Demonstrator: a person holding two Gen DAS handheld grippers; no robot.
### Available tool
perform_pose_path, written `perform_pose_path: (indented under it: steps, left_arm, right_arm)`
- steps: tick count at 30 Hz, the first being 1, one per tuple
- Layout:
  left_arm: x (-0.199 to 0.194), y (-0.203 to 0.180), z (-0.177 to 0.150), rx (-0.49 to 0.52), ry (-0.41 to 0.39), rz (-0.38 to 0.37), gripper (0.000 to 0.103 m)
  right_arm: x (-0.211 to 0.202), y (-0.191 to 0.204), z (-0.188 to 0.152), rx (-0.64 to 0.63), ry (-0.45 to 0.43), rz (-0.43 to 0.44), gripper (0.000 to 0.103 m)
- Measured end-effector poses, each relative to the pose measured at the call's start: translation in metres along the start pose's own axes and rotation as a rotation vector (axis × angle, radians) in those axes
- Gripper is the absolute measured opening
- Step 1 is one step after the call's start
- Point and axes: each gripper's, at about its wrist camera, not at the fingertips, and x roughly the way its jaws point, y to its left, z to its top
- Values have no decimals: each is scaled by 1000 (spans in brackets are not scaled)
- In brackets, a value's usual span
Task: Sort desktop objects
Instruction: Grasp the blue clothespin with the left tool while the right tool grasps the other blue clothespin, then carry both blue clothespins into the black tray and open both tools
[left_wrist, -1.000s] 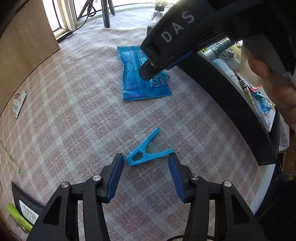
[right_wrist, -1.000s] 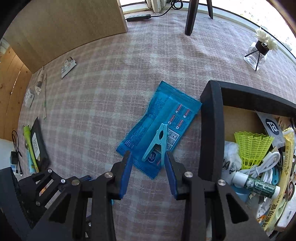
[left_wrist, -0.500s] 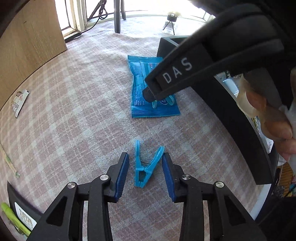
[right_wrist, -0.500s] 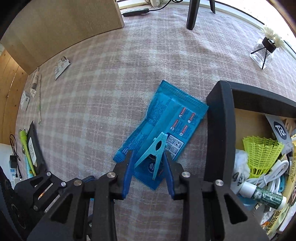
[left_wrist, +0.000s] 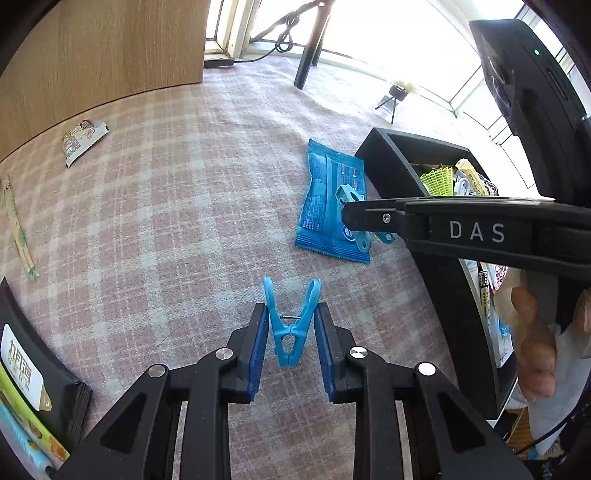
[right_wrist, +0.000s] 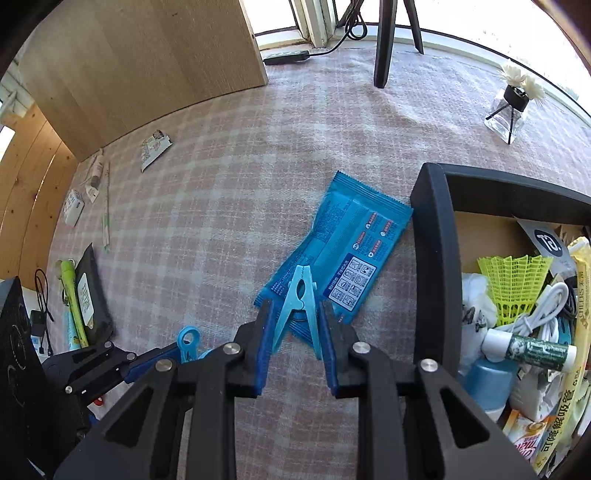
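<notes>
My left gripper (left_wrist: 290, 325) is shut on a blue clothespin (left_wrist: 291, 325), its handles pointing away from me, just above the pink plaid cloth. My right gripper (right_wrist: 297, 325) is shut on a lighter teal clothespin (right_wrist: 300, 306) that sits over a blue snack packet (right_wrist: 343, 251). The right gripper also shows in the left wrist view (left_wrist: 351, 218), with the teal clothespin (left_wrist: 345, 194) in it over the packet (left_wrist: 321, 206). The left gripper's blue clothespin also shows at the lower left of the right wrist view (right_wrist: 187, 341).
A black storage box (right_wrist: 430, 258) full of small items, among them a yellow shuttlecock (right_wrist: 513, 284) and a white cable, stands right of the packet. Small sachets (left_wrist: 83, 142) and sticks lie at the far left. A black pouch (right_wrist: 86, 295) and green pen lie near left. A wooden panel (right_wrist: 147, 74) stands behind.
Both grippers have closed on their clothespins. The left one moved in around the blue clothespin, which turned upright between the fingers. The right one advanced onto the teal clothespin.
</notes>
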Motion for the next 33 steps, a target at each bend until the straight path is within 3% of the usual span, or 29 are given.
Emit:
perform_pose_path:
  steps: [2,6,9,18,27,28,29,30,33]
  left_arm:
    - [-9,6,10,21,-12,-6,24]
    - [-15,-23,19,69,-23,-48,24]
    - [-11,-47,25,108,-16,-94,24]
    - [3,-145,36,260,32,-198,24]
    - [8,-204,38,351,46,-243,25]
    - [7,-206,38,351,50,-256,37]
    - [6,-207,38,345,54,-259,57]
    - [3,-207,38,338,39,-259,61]
    - [-3,-205,39,340,7,-227,61]
  right_arm:
    - [-21,-4,-6,12,-36,15,23]
    - [-53,-43,7,54,-94,30,23]
    - [-68,-71,-6,99,-120,19,23]
    - [-118,-159,-35,244,-199,-88,23]
    - [-140,-200,-47,324,-242,-129,25]
    - [-140,-202,-47,324,-235,-131,29]
    - [-139,-202,-47,325,-226,-140,43]
    - [-141,-202,-48,326,-236,-145,51]
    - [-142,-197,-47,309,-243,-173,52]
